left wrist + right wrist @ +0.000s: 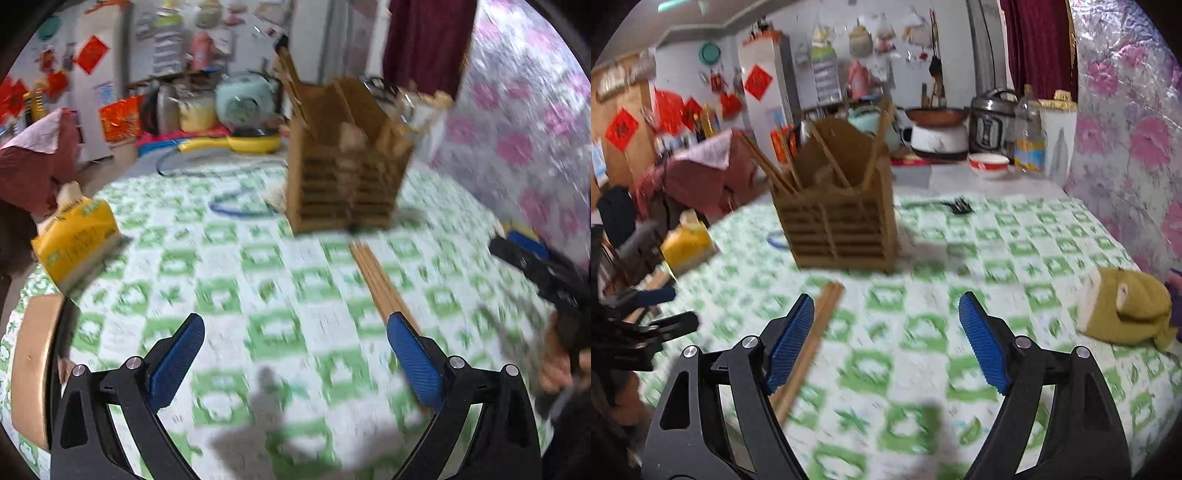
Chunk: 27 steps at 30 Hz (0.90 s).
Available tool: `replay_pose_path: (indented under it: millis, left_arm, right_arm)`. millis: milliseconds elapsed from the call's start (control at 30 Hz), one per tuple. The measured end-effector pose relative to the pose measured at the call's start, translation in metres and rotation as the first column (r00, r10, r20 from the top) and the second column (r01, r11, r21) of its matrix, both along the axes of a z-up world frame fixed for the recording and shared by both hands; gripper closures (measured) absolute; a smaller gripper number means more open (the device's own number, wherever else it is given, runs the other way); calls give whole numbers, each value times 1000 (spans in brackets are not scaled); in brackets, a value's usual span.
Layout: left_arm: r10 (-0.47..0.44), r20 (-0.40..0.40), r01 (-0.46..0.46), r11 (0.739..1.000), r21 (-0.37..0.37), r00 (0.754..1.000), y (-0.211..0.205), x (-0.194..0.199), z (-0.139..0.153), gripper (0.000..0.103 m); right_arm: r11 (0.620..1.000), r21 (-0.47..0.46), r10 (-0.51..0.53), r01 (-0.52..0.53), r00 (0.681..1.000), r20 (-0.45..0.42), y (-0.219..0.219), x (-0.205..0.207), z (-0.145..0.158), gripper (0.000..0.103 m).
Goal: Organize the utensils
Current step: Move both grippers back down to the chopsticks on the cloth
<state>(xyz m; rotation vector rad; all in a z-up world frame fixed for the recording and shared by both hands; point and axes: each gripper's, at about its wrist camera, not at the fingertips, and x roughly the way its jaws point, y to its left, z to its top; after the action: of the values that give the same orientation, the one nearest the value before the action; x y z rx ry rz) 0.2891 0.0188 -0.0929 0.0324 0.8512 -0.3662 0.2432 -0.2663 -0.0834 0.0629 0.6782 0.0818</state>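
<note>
A wooden slatted utensil holder (343,162) stands on the green-and-white checked tablecloth (258,280); it also shows in the right wrist view (842,221) with several chopsticks standing in it. A bundle of wooden chopsticks (380,280) lies flat on the cloth in front of the holder, seen in the right wrist view (812,332) beside my left-hand finger. My left gripper (295,332) is open and empty above the cloth. My right gripper (886,325) is open and empty; it shows at the right edge of the left wrist view (535,266). A black fork (956,206) lies behind the holder.
A yellow tissue pack (77,240) sits at the table's left edge. A blue band (236,206) lies left of the holder. A mustard-yellow cloth item (1126,310) lies at the right. Cookers, a bowl (988,164) and a bottle stand at the back. A floral-covered wall runs along the right.
</note>
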Motion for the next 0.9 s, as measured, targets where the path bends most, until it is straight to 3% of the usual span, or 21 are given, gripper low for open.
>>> replay_pose_path:
  millis: [133, 267, 400, 700, 900]
  left_arm:
    - [-135, -30, 135, 991, 12, 990, -17, -12, -8, 6]
    - [-284, -74, 287, 957, 34, 956, -41, -26, -18, 6]
    - [-355, -95, 363, 927, 94, 930, -58, -38, -29, 6]
    - [-340, -151, 365, 911, 193, 928, -74, -30, -44, 6]
    - [-210, -167, 242, 948, 205, 963, -55, -13, -46, 6]
  right_arm:
    - [1000, 14, -24, 25, 1000, -18, -9, 5, -3, 24]
    - [999, 22, -36, 36, 999, -26, -14, 7, -4, 23]
    - [999, 23, -29, 30, 999, -31, -12, 7, -4, 22]
    - [1000, 12, -18, 19, 999, -37, -9, 8, -5, 21]
    - [1000, 7, -17, 18, 999, -43, -9, 9, -7, 21]
